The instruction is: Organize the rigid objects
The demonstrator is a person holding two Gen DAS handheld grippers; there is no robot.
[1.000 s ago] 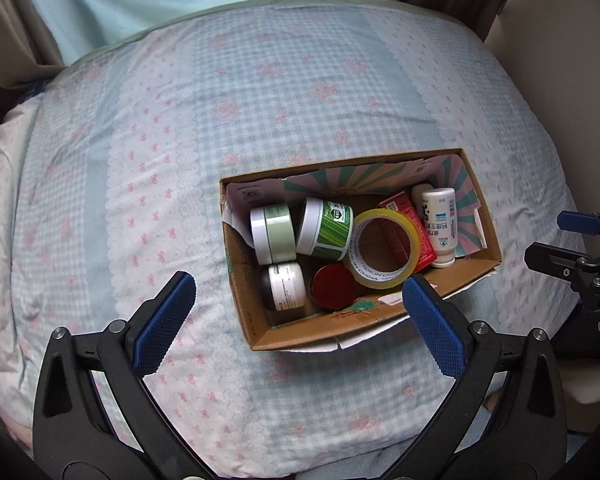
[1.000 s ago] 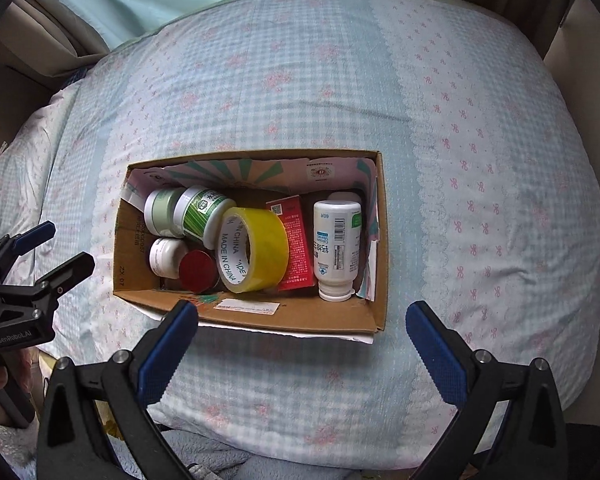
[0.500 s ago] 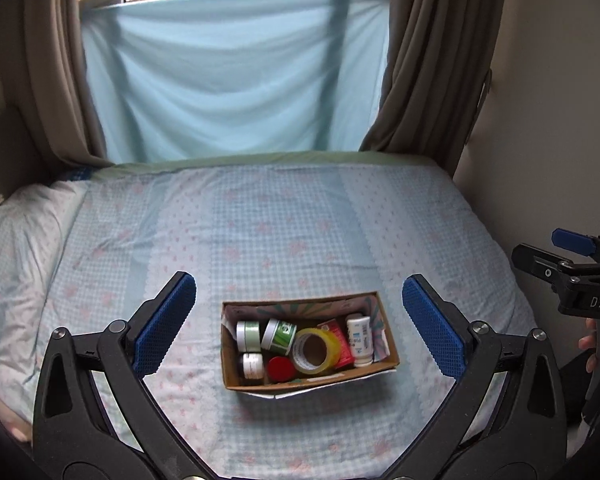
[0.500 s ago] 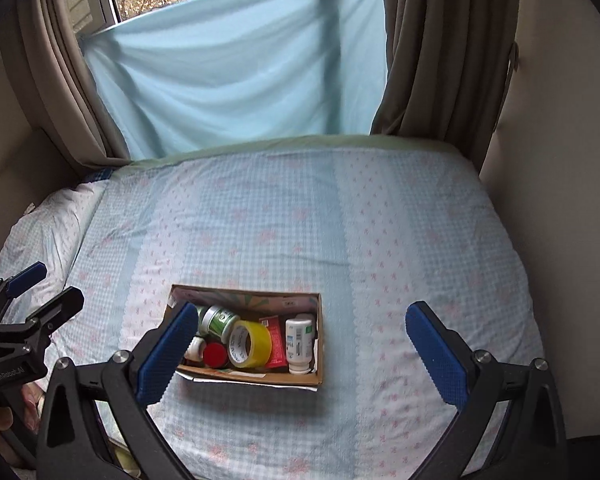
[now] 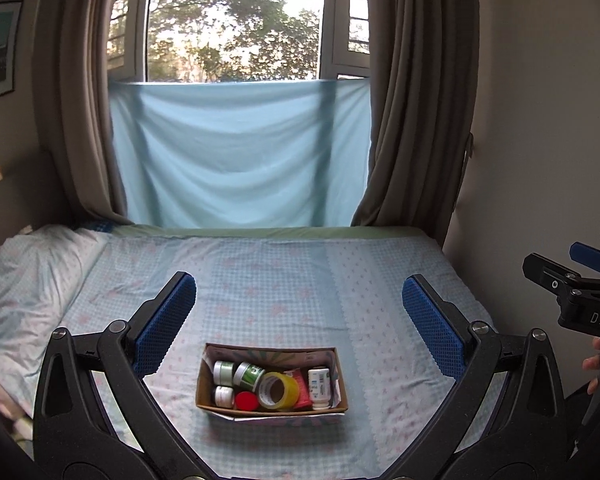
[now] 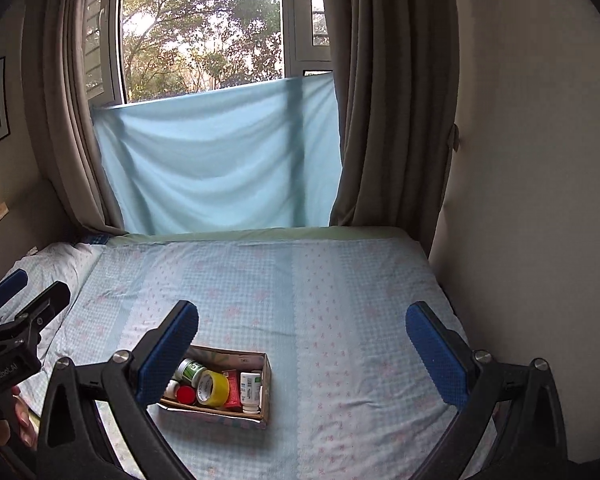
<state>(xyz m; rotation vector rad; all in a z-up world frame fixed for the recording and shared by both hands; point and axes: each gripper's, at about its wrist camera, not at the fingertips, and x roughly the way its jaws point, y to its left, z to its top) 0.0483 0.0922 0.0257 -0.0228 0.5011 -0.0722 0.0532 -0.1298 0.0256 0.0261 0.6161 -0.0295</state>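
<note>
Bed [image 5: 300, 280] bears cardboard box [image 5: 204, 394], long axis crosswise, seemingly level; left gripper [image 5: 300, 322], right gripper [image 6: 302, 350] agape.

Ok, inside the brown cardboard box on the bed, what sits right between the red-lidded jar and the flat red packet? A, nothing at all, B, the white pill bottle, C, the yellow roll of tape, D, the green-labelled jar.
C: in the brown cardboard box, the yellow roll of tape lies between the red-lidded jar and the flat red packet, with the white pill bottle farther right.
</note>
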